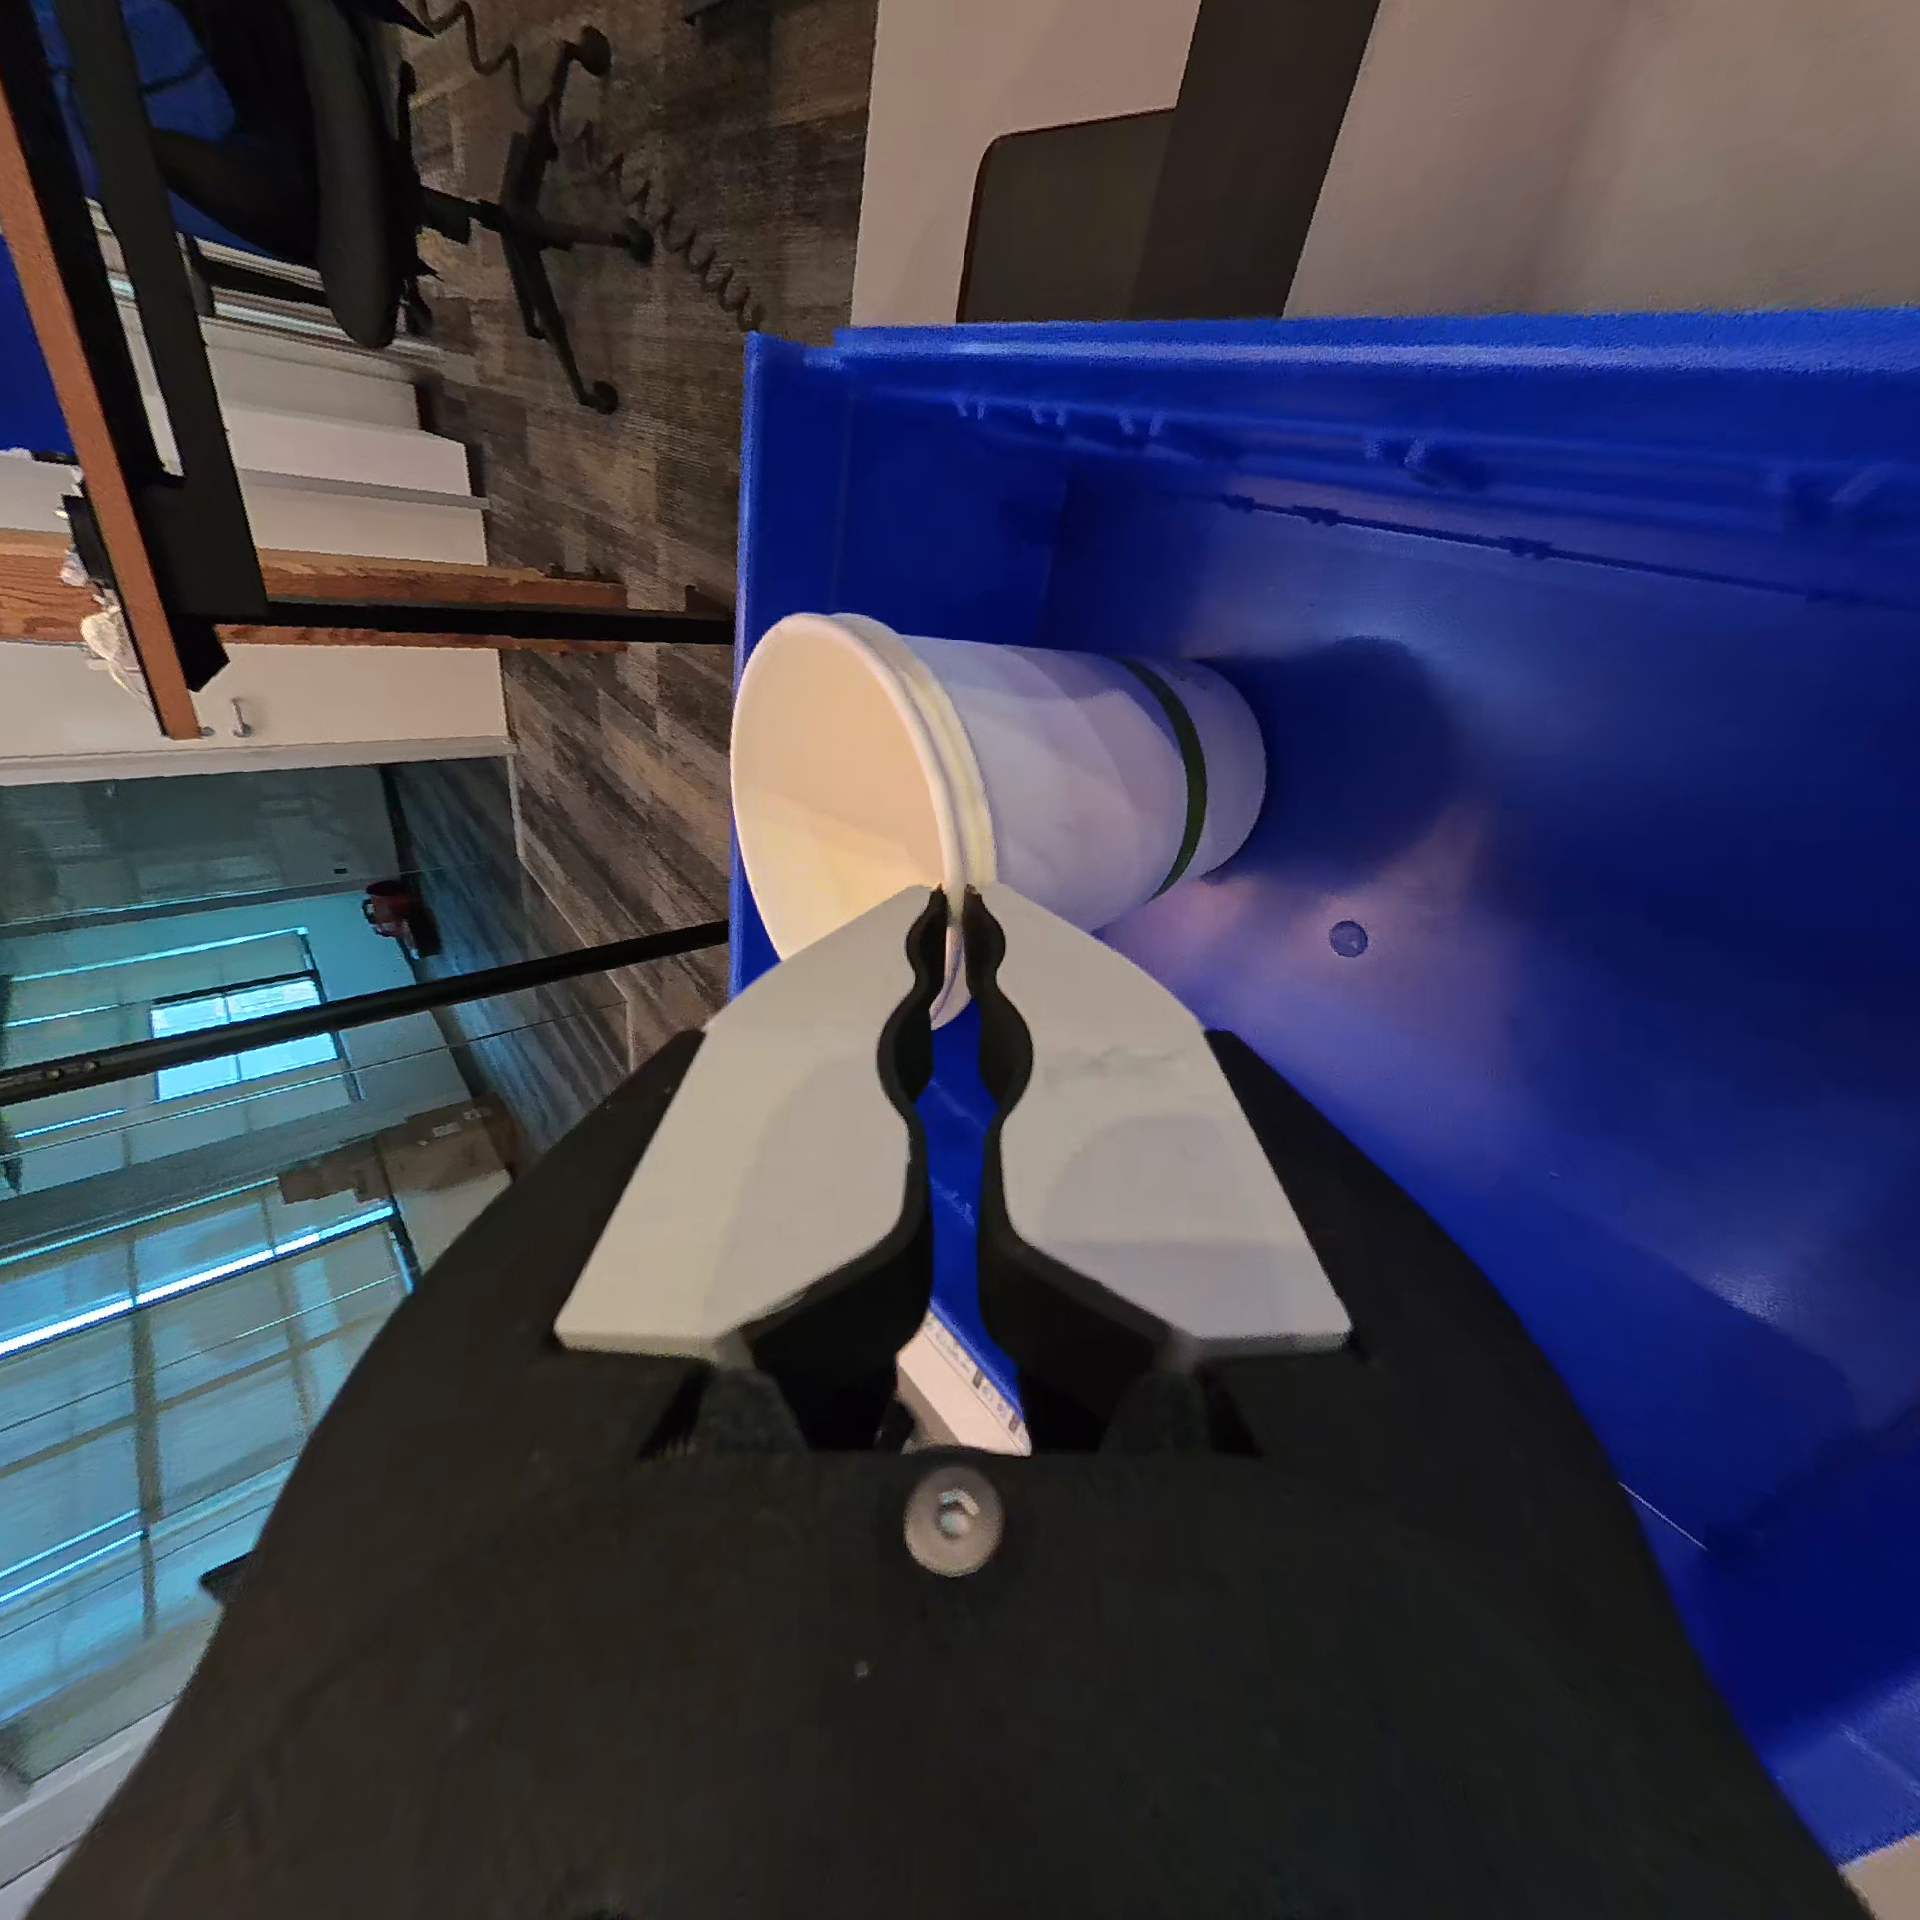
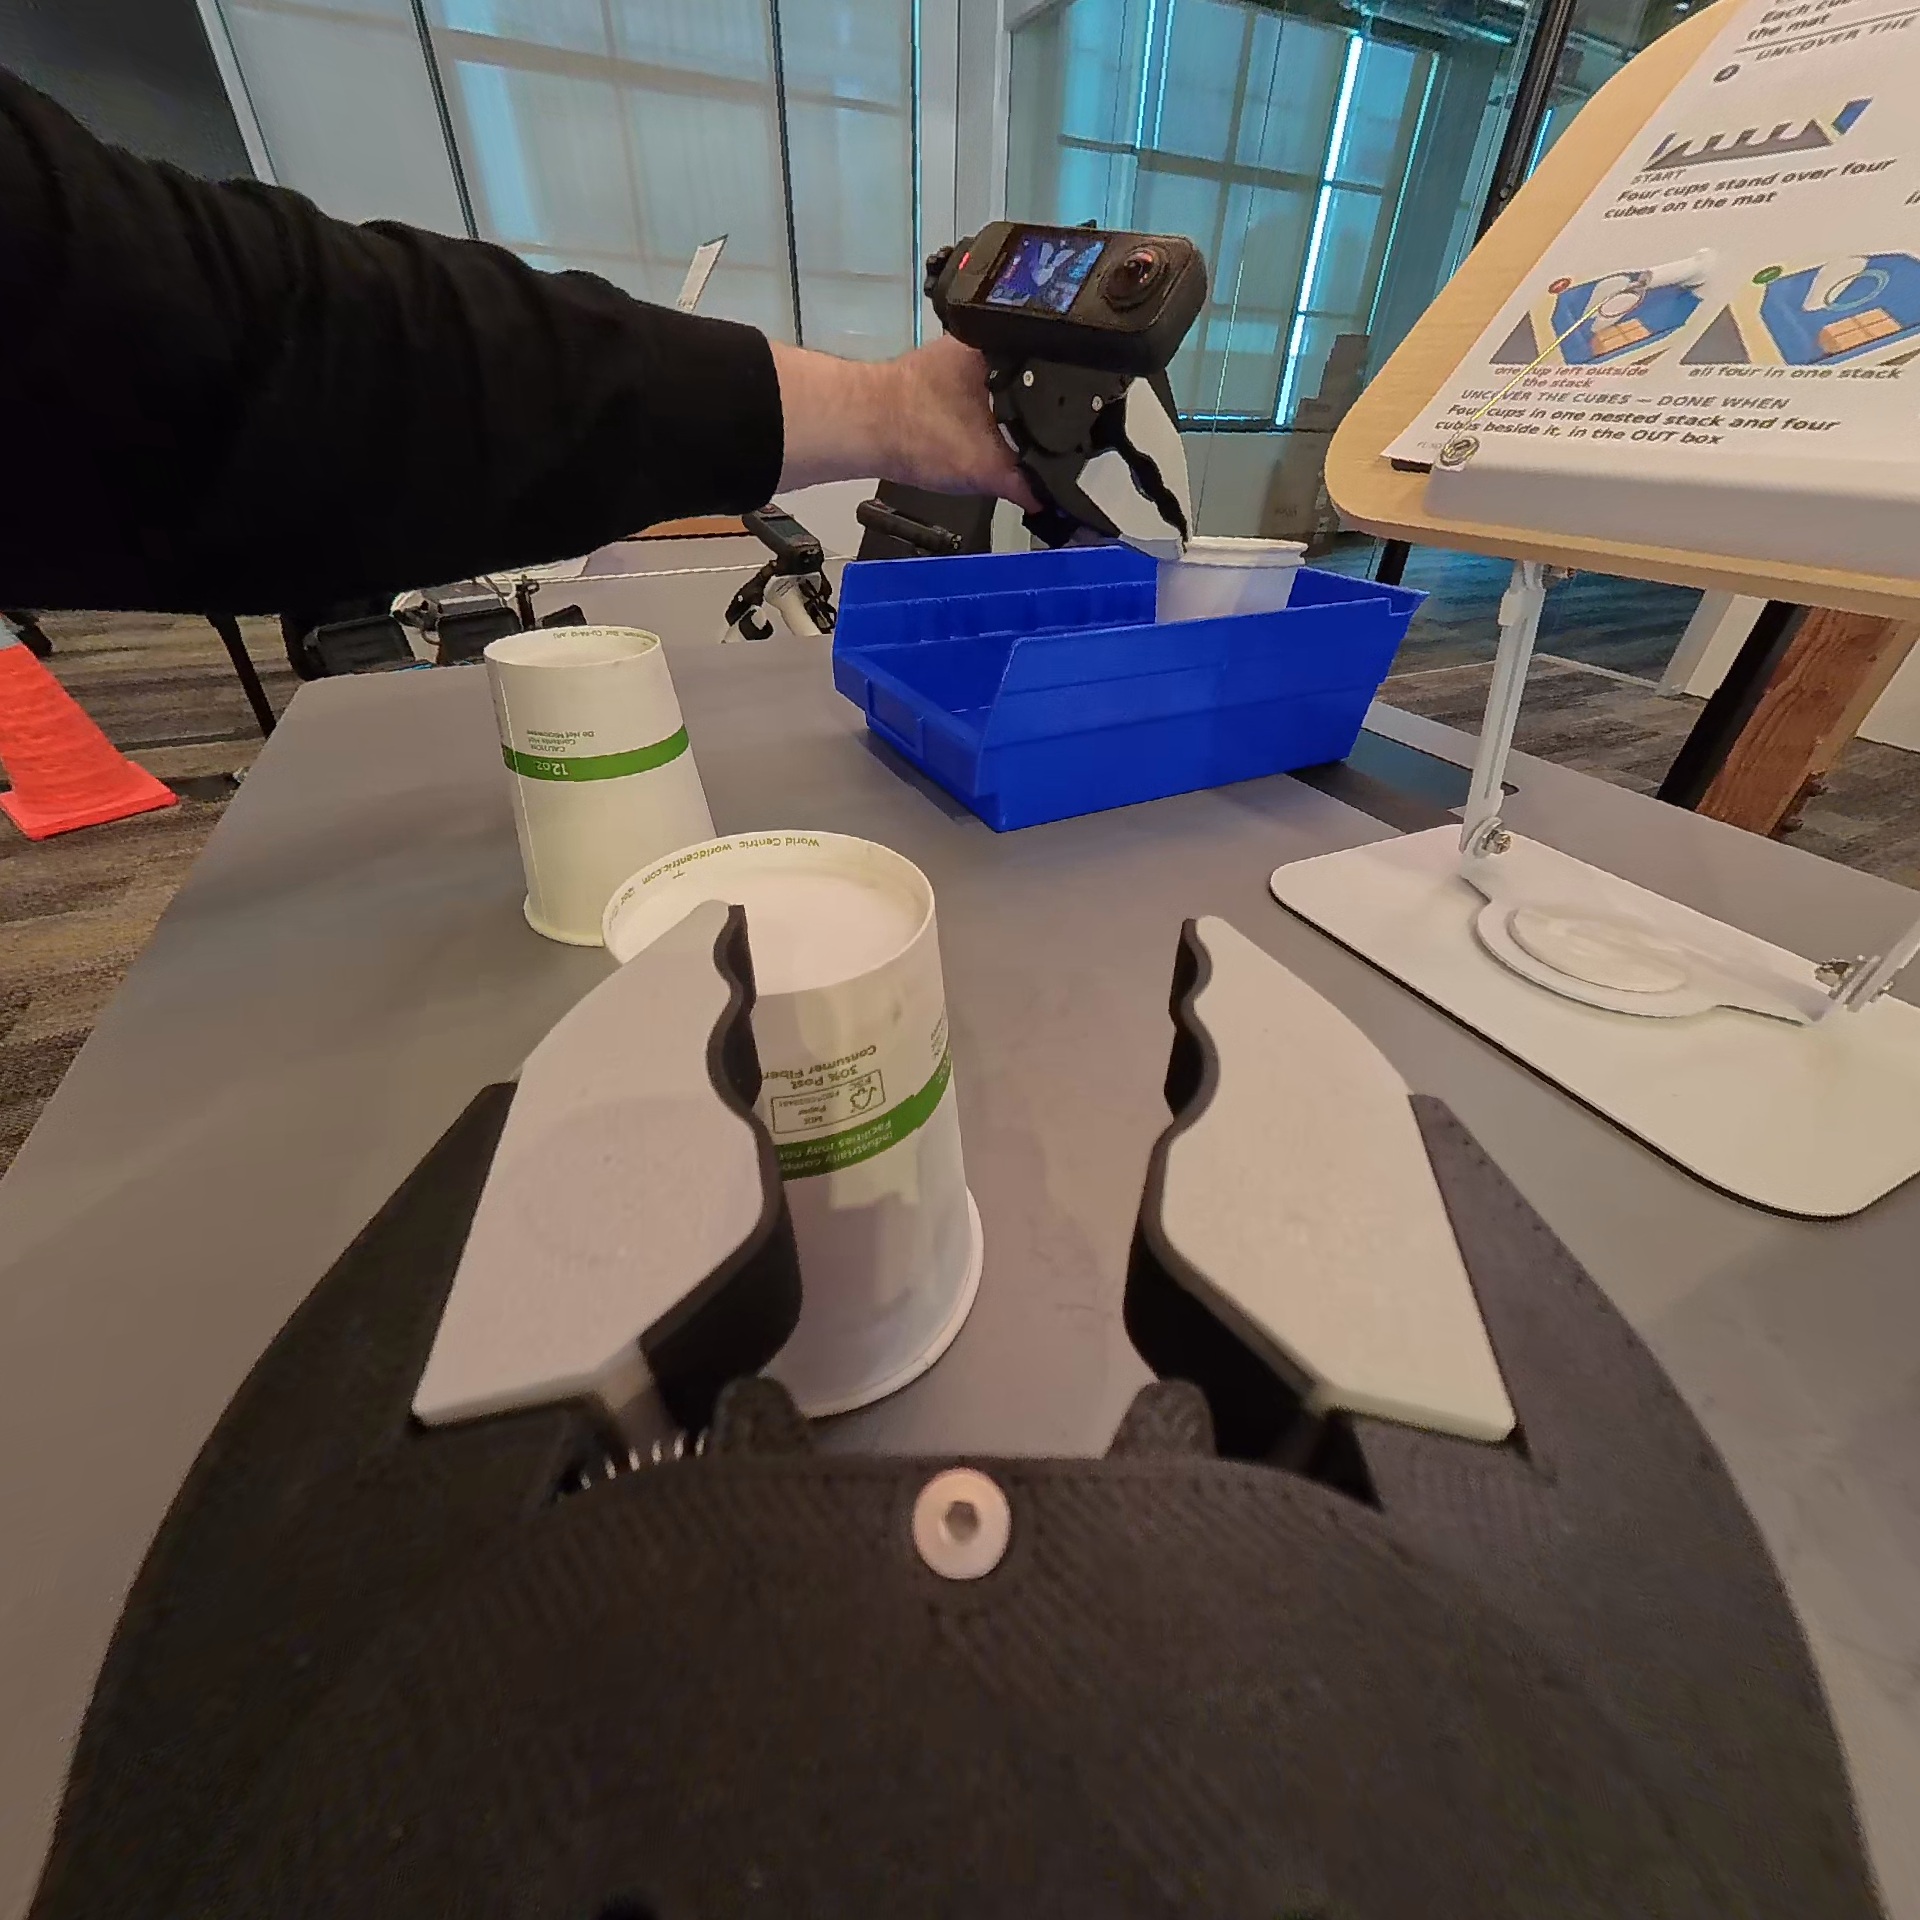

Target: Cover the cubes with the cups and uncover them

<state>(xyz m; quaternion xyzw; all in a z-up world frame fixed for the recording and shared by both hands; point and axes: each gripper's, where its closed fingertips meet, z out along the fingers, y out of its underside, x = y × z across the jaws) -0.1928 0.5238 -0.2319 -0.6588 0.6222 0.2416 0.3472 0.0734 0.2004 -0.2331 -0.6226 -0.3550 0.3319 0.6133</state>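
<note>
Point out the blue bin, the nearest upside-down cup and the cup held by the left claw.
Blue bin (image 2: pixel 1122 727): right wrist view, front wall.
Nearest upside-down cup (image 2: pixel 883 1049): right wrist view, side wall.
Held cup (image 1: pixel 1049 769): left wrist view, side wall.
Left claw (image 1: pixel 956 894): left wrist view, between fingertips at the rim.

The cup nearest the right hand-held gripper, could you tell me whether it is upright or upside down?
Upside down: the cup stands rim-down on the table, closed base on top, green band inverted.
</note>
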